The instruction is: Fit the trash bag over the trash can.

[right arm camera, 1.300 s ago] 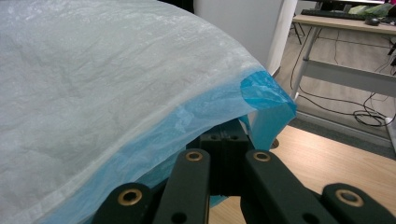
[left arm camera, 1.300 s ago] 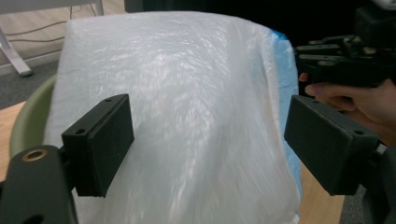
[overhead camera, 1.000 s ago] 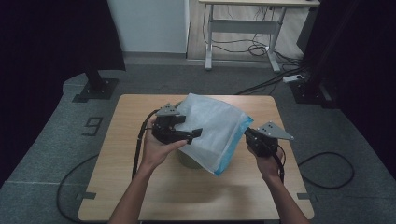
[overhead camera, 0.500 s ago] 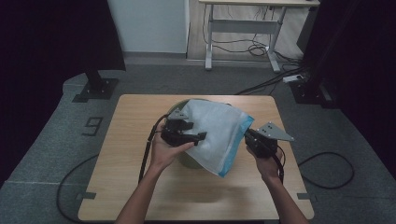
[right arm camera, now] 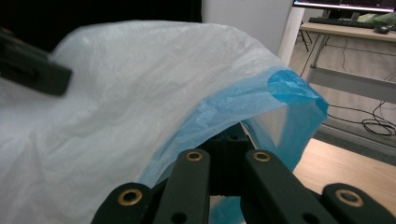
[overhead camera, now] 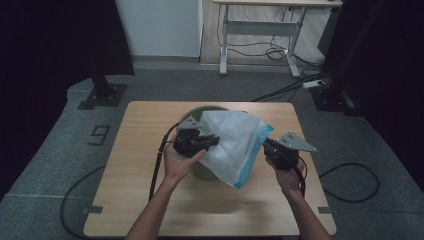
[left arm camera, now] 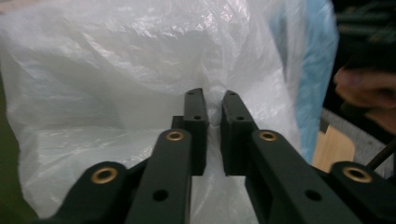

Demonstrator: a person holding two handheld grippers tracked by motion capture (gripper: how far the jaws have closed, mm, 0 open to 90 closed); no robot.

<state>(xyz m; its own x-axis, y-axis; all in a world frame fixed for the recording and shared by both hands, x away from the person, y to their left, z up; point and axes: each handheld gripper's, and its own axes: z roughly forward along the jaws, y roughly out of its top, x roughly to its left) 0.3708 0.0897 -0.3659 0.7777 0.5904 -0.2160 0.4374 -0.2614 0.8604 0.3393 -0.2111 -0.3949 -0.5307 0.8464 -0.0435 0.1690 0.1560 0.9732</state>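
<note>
Wooden table point(overhead camera: 150, 200) — grey carpet point(overhead camera: 60, 165).

Only one sign can be read: a large numeral "9" point(overhead camera: 99, 135), marked in dark lines on the grey floor point(overhead camera: 60, 150). In the high view it lies just beside the left edge of the table point(overhead camera: 150, 130), near the table's far left corner. The plastic bag and the tongs carry no text, label or brand that can be read. The screen on the far desk in the right gripper view is too small and blurred to read.
</note>
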